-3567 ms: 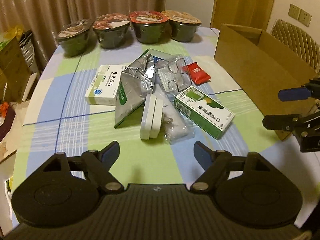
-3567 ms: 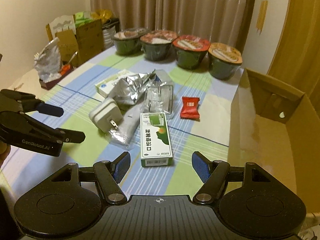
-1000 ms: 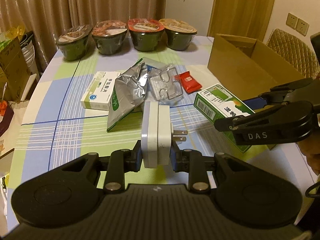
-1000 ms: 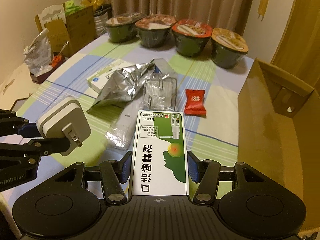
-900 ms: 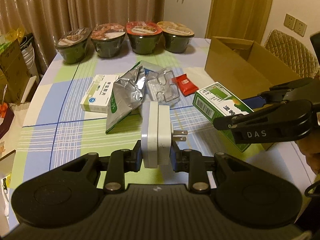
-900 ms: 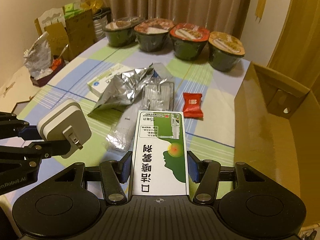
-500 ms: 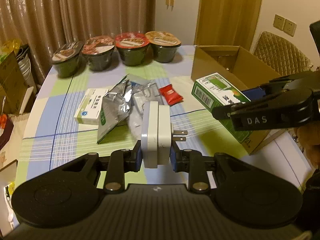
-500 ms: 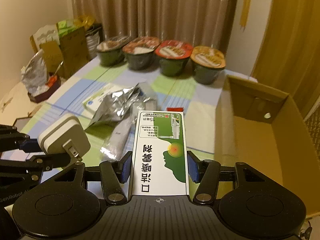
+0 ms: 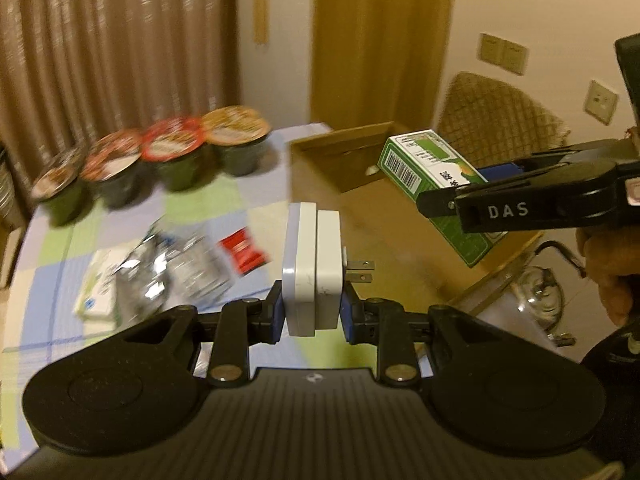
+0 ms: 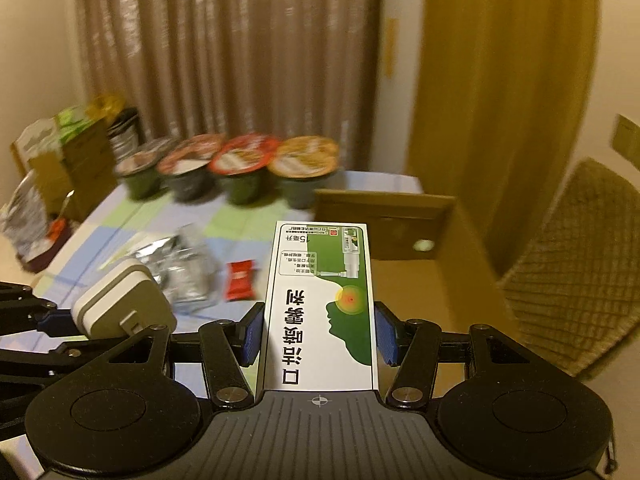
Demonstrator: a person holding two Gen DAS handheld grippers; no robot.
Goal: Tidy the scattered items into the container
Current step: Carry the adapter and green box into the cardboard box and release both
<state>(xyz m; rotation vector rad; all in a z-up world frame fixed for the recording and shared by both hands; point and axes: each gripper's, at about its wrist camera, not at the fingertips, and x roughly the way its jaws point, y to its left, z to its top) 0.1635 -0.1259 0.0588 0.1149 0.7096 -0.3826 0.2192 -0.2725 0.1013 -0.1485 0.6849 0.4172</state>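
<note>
Cardboard box (image 10: 404, 280) beyond gripper-held glossy green carton (image 10: 320, 304), white plug (image 9: 312, 268)

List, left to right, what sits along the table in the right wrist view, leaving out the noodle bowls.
white plug adapter → crumpled foil bag → red packet → green-and-white box → cardboard box

Dim warm indoor light, bg motion-blurred, fisheye bending at edges
</note>
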